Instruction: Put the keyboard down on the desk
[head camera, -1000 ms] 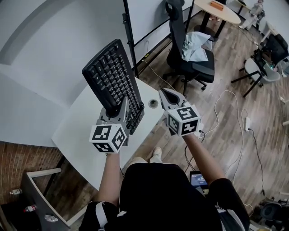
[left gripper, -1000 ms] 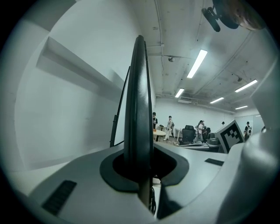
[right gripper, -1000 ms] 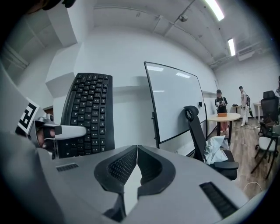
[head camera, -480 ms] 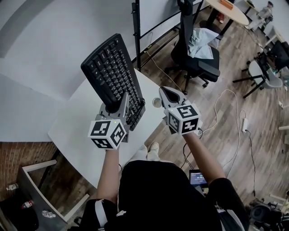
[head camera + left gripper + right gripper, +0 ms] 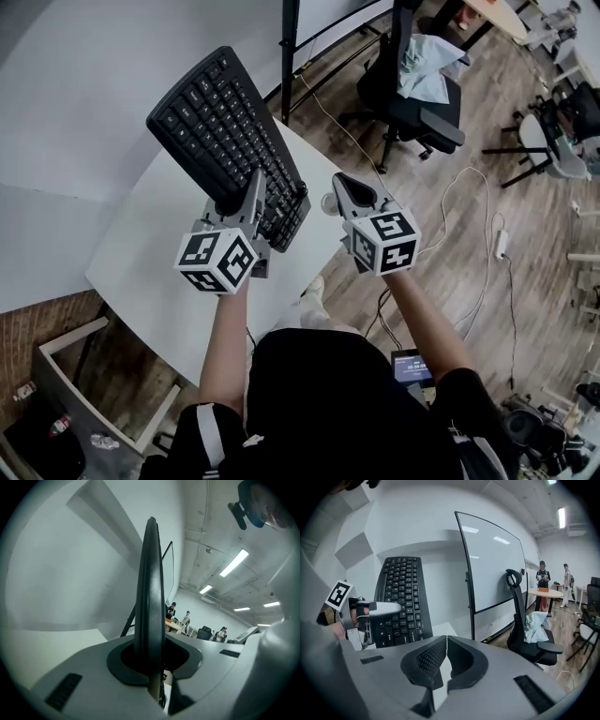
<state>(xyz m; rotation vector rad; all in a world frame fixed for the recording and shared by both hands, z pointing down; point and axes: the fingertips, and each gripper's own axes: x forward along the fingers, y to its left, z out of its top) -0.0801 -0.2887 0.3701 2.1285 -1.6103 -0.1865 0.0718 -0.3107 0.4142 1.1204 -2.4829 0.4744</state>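
2 grippers are dropping lower. Jaws of the left gripper are clamping the keyboard, bringing it nearer the table; the right gripper is keeping its jaws closed, empty.

Open-plan office. In the head view, a white desk fills the left side from 8 to 11 o'clock, with a black computer keyboard over it. At 1 o'clock a black office chair stands on wood-look flooring, and white cables trail across the floor at 3 o'clock. In the right gripper view, a tall whiteboard on a black stand sits near 1 o'clock. At 3 o'clock, people stand by a round meeting table. In the left gripper view, strip lights run along a bare ceiling at 2 o'clock.
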